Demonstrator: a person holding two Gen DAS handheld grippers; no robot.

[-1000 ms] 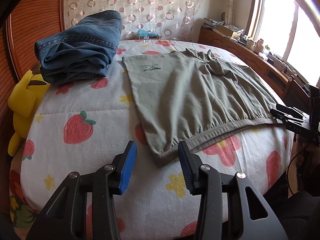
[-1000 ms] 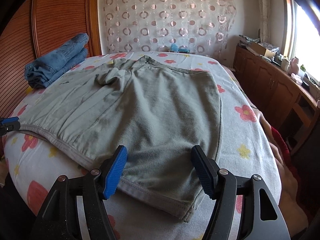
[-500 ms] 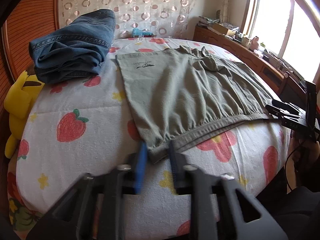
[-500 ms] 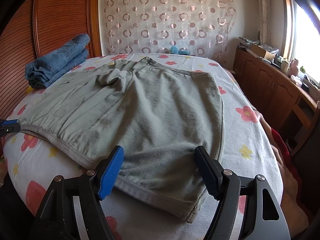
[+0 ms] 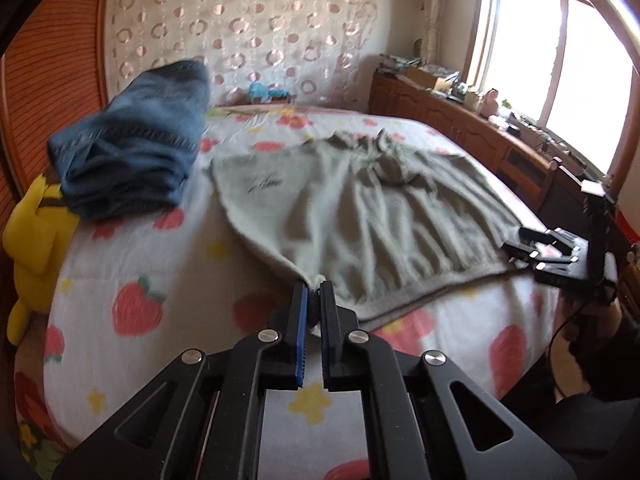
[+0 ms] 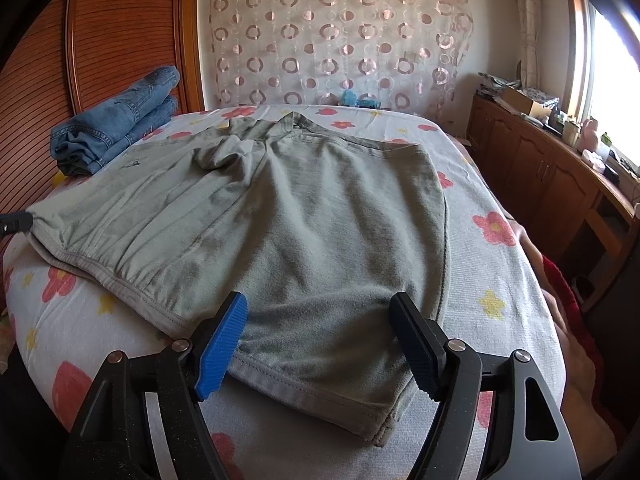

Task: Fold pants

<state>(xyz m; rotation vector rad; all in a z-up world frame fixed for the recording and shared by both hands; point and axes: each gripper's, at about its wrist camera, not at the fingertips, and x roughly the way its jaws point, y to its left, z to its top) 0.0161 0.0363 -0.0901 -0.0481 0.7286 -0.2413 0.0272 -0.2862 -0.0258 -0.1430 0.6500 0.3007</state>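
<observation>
On the bed (image 6: 500,280), over a white cover printed with red flowers and strawberries, a pair of grey-green pants (image 6: 304,220) lies spread flat, the waistband running along the near edge and the legs reaching toward the far curtain (image 6: 332,40). At the near left corner of the waistband, the left claw (image 5: 313,294) is closed on the cloth, its two blue-padded fingers (image 5: 301,320) pressed almost together with a pinch of the corner caught between them; the fabric there is drawn up into a small peak, and creases fan out from it across the pants (image 5: 380,216). The left wrist view is blurred, so finer detail of the grip cannot be made out. The right claw (image 6: 320,334) stands open, its fingers (image 6: 222,340) wide apart and set on either side of the near right part of the garment, just above or on the cloth; whether the pads touch it cannot be told. Seen from the left wrist view, the right claw (image 5: 532,246) sits at the far right end of the waistband. From the right wrist view, the tip of the left claw (image 6: 16,222) shows at the left edge, touching the waistband corner. A folded stack of blue jeans (image 6: 116,136) rests at the far left of the bed, well apart from the pants, against a wooden headboard (image 6: 120,36). A yellow soft toy (image 5: 36,232) sits just beside the jeans (image 5: 132,148) at the bed's edge. A wooden cabinet (image 6: 532,168) lines the right wall beneath a bright window (image 5: 560,60).
</observation>
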